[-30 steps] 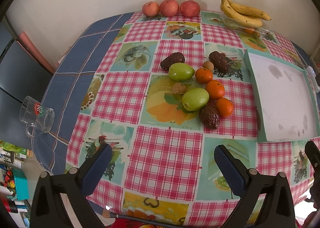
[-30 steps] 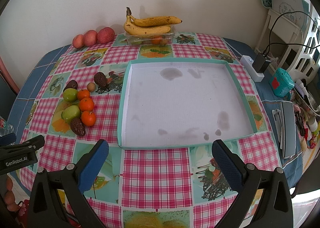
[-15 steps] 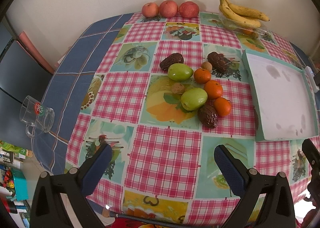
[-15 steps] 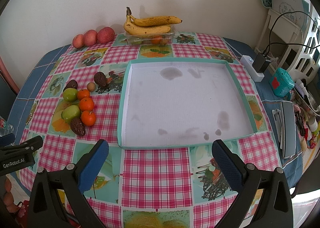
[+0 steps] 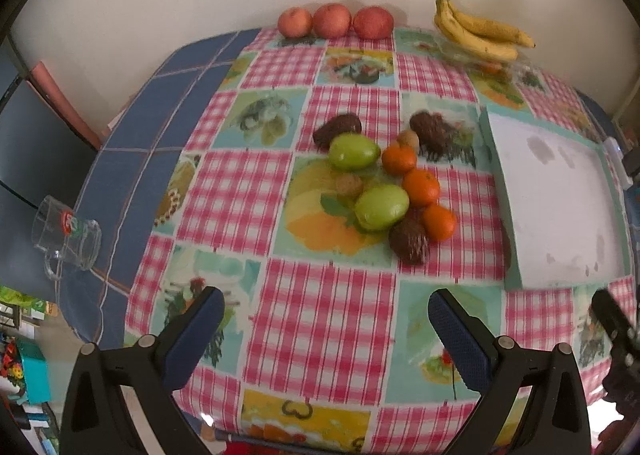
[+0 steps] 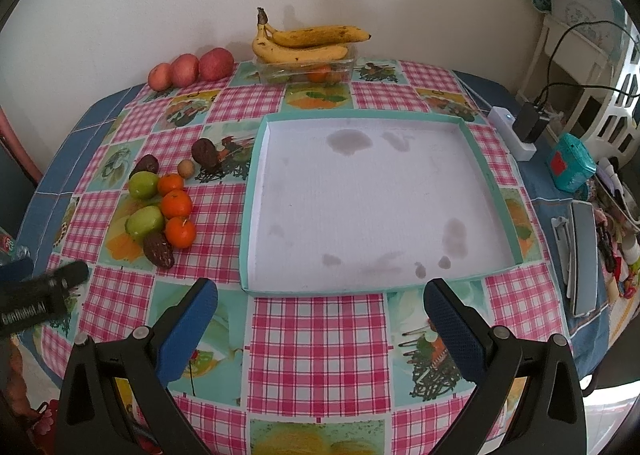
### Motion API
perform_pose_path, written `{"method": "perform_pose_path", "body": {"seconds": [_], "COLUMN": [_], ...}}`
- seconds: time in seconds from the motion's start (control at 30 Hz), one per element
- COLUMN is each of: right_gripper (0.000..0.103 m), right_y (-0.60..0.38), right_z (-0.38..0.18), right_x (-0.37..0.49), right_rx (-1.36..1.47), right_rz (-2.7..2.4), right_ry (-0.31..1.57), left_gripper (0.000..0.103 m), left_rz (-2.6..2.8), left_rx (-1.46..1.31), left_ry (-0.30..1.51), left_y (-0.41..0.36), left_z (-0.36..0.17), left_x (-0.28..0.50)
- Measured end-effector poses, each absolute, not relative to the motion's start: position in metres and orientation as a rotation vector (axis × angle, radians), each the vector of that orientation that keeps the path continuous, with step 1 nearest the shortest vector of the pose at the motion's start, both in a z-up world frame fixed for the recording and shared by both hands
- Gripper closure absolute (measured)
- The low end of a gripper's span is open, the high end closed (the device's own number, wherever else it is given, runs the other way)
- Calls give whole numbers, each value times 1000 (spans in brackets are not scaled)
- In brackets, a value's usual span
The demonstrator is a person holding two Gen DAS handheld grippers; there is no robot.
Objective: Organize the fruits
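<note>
Checked oilcloth covers the table (image 6: 316,339), where an empty white tray (image 6: 496,191) lies with the loose fruit cluster (image 5: 384,183) just to its left. Both the left gripper (image 5: 325,331) and right gripper (image 6: 320,315) hover short of the tray, jaws spread and empty. Sorting looks unstarted; the next move likely calls for reaching the nearest orange (image 5: 439,222).

My left tongs (image 5: 326,329) and right tongs (image 6: 320,319) are matt black plastic with blue pads (image 6: 188,329) of a finely dotted, rubbery look. The tablecloth (image 6: 316,339) under them looks like smooth, faintly shiny oilcloth. The tray (image 6: 498,195) seems to be cardboard, its white floor matt and stained. The green fruits (image 5: 382,206) and oranges (image 5: 420,187) have a glossy skin; the dark brown fruits (image 5: 408,241) look rough and dull. The mug (image 5: 66,233) is clear glass.
</note>
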State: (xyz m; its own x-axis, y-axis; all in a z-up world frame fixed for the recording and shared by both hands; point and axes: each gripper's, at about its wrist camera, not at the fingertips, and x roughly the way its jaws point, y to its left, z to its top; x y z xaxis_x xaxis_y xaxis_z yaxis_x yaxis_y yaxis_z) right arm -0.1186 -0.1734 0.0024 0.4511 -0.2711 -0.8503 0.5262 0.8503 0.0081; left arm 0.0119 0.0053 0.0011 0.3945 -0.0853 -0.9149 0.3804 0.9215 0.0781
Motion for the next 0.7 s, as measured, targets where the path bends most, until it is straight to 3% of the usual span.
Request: {"method": "perform_pose_path", "body": {"seconds": [0.7], "right_gripper": [0], "right_y": [-197], "right_z": [53], "right_x": [-15], "right_rx": [320], "right_rz": [-414], "right_ry": [874], "left_gripper": [0], "left_rz": [-300], "left_rx": [-29], "left_ry": [915], "left_y": [19], "left_z": [47], "left_x": [130]}}
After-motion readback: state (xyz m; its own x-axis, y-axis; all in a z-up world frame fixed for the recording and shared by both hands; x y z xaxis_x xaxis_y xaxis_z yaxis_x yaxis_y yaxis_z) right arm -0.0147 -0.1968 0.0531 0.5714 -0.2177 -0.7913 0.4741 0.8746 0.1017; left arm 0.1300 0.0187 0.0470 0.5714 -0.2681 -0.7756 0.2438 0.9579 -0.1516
